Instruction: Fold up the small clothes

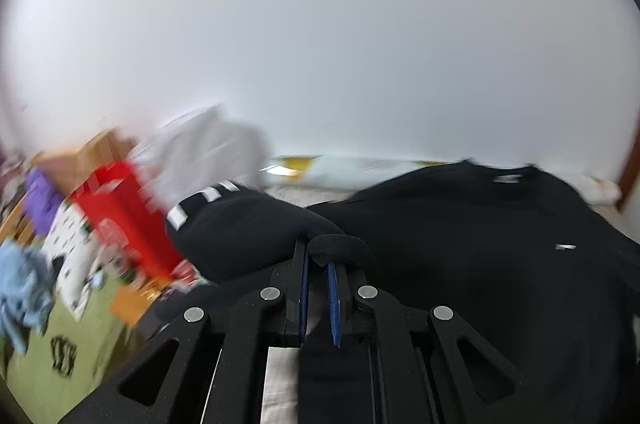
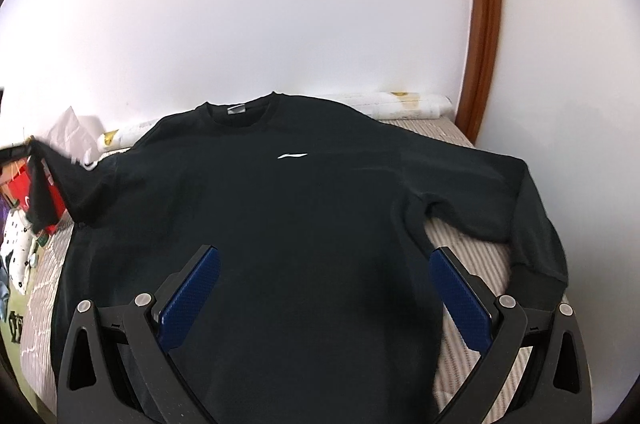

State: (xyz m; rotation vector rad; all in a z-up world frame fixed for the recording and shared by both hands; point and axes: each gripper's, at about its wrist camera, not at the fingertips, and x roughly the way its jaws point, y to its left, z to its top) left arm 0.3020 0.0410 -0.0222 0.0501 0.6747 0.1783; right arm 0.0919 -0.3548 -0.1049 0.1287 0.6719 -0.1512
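- The right gripper [image 2: 320,284] is spread wide above the black sweatshirt [image 2: 280,208], whose body lies between its jaws.
- The left gripper [image 1: 318,264] pinches the sweatshirt's cuff [image 1: 336,248].
- The sweatshirt lies flat, chest-up, on the bed [image 2: 476,252], collar toward the wall [image 2: 320,4].

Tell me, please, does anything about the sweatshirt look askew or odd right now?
Yes. The sweatshirt lies flat, but one sleeve is lifted off the bed, pinched in the left gripper. The other sleeve bends down over the bed's edge. The right gripper hovers open.
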